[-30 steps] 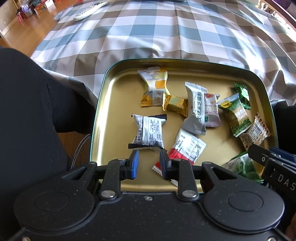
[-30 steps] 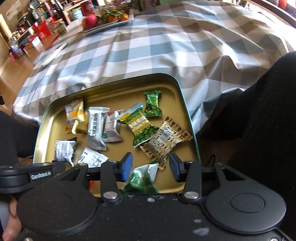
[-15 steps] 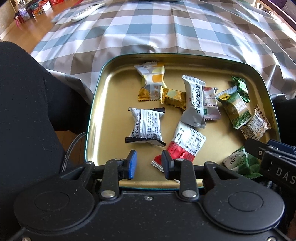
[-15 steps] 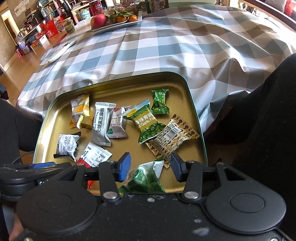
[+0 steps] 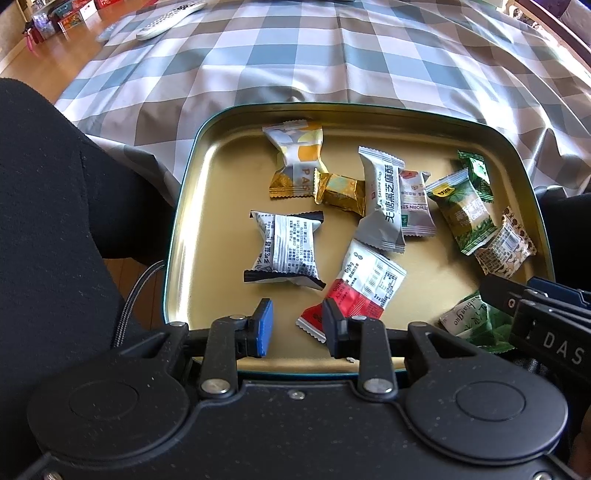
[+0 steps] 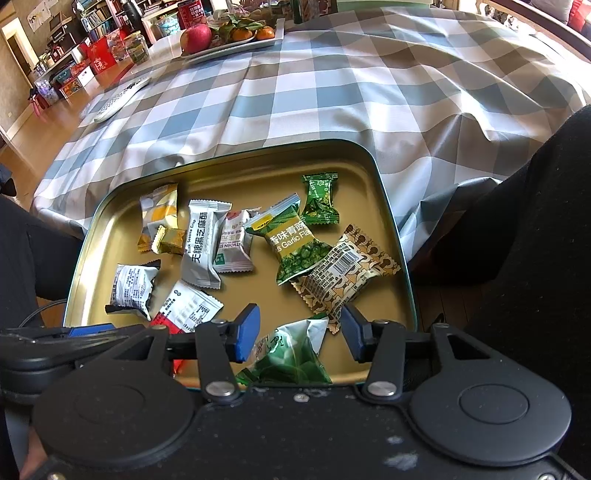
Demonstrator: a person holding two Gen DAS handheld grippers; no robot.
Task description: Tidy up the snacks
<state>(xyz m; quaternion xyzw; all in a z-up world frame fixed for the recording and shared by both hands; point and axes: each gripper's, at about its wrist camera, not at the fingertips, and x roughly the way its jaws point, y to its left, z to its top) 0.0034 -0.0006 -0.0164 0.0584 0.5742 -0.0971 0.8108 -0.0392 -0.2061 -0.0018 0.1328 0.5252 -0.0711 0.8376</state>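
Observation:
A gold tin tray point(image 5: 207, 206) point(image 6: 92, 251) lies on my lap and holds several wrapped snacks. My left gripper point(image 5: 297, 326) is open and empty above the tray's near edge, beside a red-and-white packet point(image 5: 360, 291) and just below a white-and-black packet point(image 5: 286, 247). My right gripper point(image 6: 299, 332) is open and empty above a green-and-white packet point(image 6: 291, 354), with a brown patterned packet point(image 6: 345, 277) just beyond. A grey sesame crisp packet point(image 5: 382, 199) point(image 6: 201, 247) and a green garlic pea packet point(image 5: 463, 210) point(image 6: 295, 243) lie mid-tray.
A checked tablecloth point(image 6: 332, 85) covers the table beyond the tray. A remote point(image 5: 170, 18) point(image 6: 122, 99) lies at its far left. A fruit plate point(image 6: 229, 40) with an apple and oranges stands at the far edge. My black-clad legs point(image 5: 48, 206) flank the tray.
Both grippers have drawn back and risen a little from the tray, so more of the table shows. The snacks have not moved.

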